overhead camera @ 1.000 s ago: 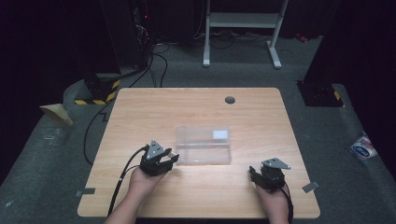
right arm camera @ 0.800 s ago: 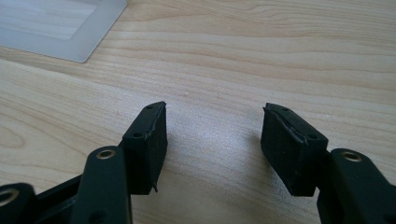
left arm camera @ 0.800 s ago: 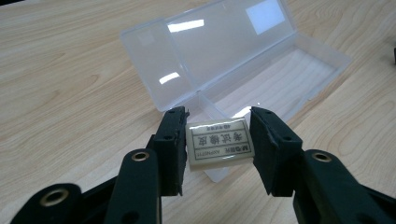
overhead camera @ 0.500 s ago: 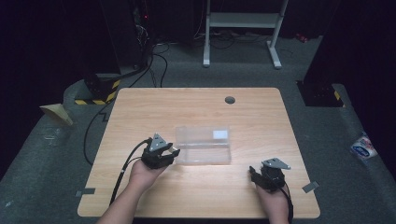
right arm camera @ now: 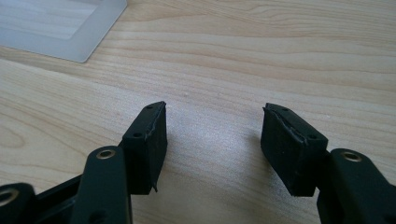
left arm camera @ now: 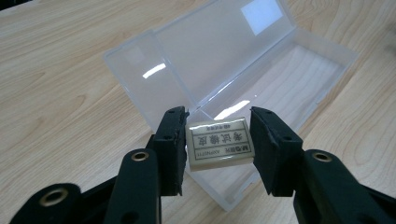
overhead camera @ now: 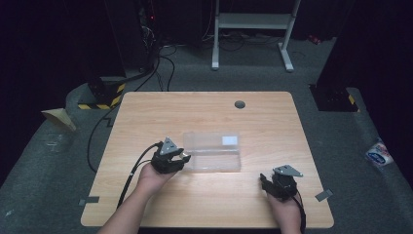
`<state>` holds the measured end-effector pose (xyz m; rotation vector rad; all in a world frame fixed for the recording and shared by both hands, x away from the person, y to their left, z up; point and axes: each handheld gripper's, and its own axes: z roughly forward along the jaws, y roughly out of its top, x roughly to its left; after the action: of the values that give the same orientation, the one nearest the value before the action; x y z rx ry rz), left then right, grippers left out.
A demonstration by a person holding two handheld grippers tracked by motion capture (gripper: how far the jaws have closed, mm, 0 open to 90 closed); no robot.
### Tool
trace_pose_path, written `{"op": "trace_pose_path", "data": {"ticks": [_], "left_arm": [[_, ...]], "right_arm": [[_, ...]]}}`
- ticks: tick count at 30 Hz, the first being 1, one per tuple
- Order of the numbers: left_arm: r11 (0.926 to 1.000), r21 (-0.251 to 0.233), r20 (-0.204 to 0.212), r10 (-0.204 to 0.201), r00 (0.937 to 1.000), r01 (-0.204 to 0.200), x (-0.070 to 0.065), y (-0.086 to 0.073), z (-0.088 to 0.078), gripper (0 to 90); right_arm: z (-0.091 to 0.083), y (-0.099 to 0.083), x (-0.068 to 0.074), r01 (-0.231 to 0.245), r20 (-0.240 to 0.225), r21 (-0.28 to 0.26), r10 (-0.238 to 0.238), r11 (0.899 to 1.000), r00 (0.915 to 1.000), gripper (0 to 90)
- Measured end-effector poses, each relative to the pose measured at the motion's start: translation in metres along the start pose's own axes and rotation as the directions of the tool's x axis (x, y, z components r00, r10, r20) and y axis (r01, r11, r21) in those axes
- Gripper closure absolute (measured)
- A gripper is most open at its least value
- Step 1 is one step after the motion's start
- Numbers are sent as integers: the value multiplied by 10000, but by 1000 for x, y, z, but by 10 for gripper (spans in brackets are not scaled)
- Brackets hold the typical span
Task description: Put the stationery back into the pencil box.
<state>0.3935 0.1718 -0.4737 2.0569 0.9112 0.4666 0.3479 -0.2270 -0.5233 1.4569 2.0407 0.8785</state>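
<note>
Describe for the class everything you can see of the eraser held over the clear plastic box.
The eraser is a small cream-white rectangular block, its top face printed with dark characters inside a thin dark border. It looks glossy, as if wrapped. It is gripped by its two short ends in the left claw, label up and slightly tilted. It hangs above the near end of the open clear plastic box, just over the tray's corner, and looks clear of the tray.

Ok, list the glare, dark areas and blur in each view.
High view: the table is lit and the floor around it is dark. Left gripper view: white glare streaks on the clear plastic box, and the eraser is sharp. Right gripper view: the box corner is soft, with no glare.
</note>
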Motion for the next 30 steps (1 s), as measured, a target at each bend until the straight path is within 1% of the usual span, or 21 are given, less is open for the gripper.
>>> {"op": "trace_pose_path", "data": {"ticks": [1, 3, 5, 8, 11, 13, 15, 16, 17, 18, 20, 22, 25, 28, 30], "left_arm": [[9999, 38, -53, 113, 9999, -112, 0, 0, 0, 567], [10000, 46, 83, -11, 10000, 11, 0, 0, 2, 567], [10000, -37, 110, -32, 9999, 32, -1, 1, 5, 566], [9998, 105, 136, 147, 9998, -149, -1, 2, 9, 566], [9996, 102, 178, 271, 9995, -273, 0, 3, 12, 566], [9996, 65, 316, 284, 9991, -286, 1, 3, 14, 566], [9994, 92, 312, 336, 9989, -339, 2, 2, 15, 566], [9994, 85, 263, 319, 9991, -321, 3, 2, 16, 566], [9997, 63, 337, 215, 9992, -217, 3, 2, 17, 566], [9998, 21, 304, 182, 9994, -182, 2, 1, 18, 566], [9994, 106, 242, 339, 9991, -342, 1, 0, 20, 566], [9992, 246, 322, 321, 9990, -329, 0, -1, 24, 566], [9990, 270, 408, 341, 9986, -352, -1, -3, 27, 566], [9976, 408, 357, 541, 9979, -555, 1, -4, 27, 566], [9973, 479, 394, 544, 9977, -563, 3, -5, 28, 566]], "right_arm": [[0, 0, 0, 0, 0, -2, 0, 10000, 10000, 406], [0, 0, 0, -2, 0, 0, 2, 10000, 10000, 406], [0, 0, 0, 2, 1, -1, -2, 10000, 10000, 406], [0, 0, 0, 1, 0, -2, -1, 10000, 10000, 406], [0, 0, 0, 1, 2, -3, -1, 10000, 10000, 406], [0, 0, 0, 4, 5, -3, -4, 10000, 10000, 406], [0, 0, 0, 3, 3, -2, -3, 10000, 10000, 406], [0, 0, 0, 1, 2, -3, -1, 10000, 10000, 406], [0, 0, 0, 2, 4, -4, -2, 10000, 10000, 406], [0, 0, 0, -1, 0, -2, 1, 10000, 10000, 407], [0, 0, 0, -1, 0, -5, 1, 10000, 10000, 406], [0, 0, 0, -1, 2, -3, 1, 10000, 10000, 407], [0, 0, 0, 2, 3, -4, -2, 10000, 10000, 407], [0, 0, 0, 1, 4, -5, -1, 10000, 10000, 407], [0, 0, 0, 1, 6, -4, -1, 10000, 10000, 407]]}}
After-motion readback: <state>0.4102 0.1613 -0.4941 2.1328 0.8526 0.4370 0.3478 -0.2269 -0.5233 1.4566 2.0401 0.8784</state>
